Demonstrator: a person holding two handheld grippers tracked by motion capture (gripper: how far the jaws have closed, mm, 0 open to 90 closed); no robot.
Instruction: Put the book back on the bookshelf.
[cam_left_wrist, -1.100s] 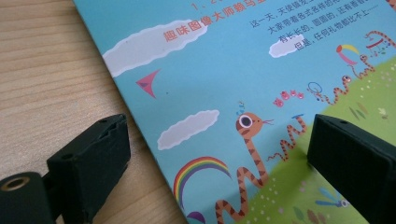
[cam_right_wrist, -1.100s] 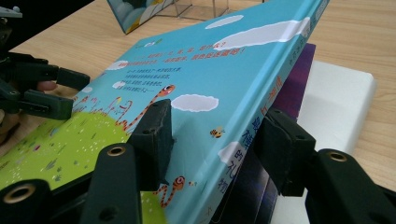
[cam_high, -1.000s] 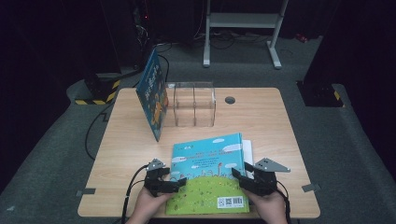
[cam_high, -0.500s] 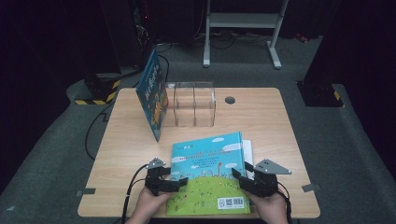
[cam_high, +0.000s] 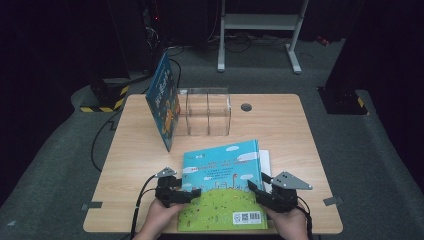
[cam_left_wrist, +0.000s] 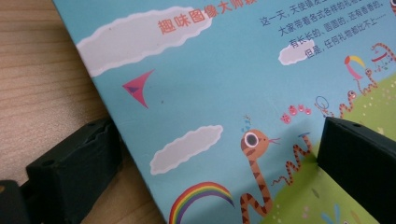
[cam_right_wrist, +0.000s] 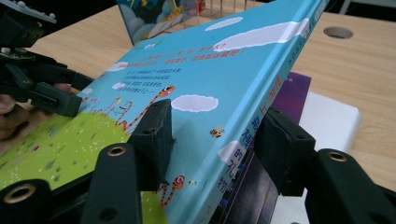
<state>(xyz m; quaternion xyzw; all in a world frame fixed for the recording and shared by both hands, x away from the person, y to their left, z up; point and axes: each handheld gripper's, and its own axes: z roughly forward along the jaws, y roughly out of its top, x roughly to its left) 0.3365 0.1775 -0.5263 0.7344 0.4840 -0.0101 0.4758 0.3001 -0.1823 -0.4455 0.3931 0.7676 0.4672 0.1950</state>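
A sky-blue and green picture book lies near the table's front edge on top of other books. My left gripper is at its left edge. In the left gripper view one jaw sits against the book's edge by the table, and the other rests on the cover, so my left gripper straddles it at a slant. My right gripper holds the spine side. In the right gripper view one pad of my right gripper lies on the cover, the other against the raised spine.
Under the spine lie a purple book and a white one. A blue book stands leaning against a clear plastic holder at the back. A round cable hole is in the wooden table. The left gripper shows across the cover.
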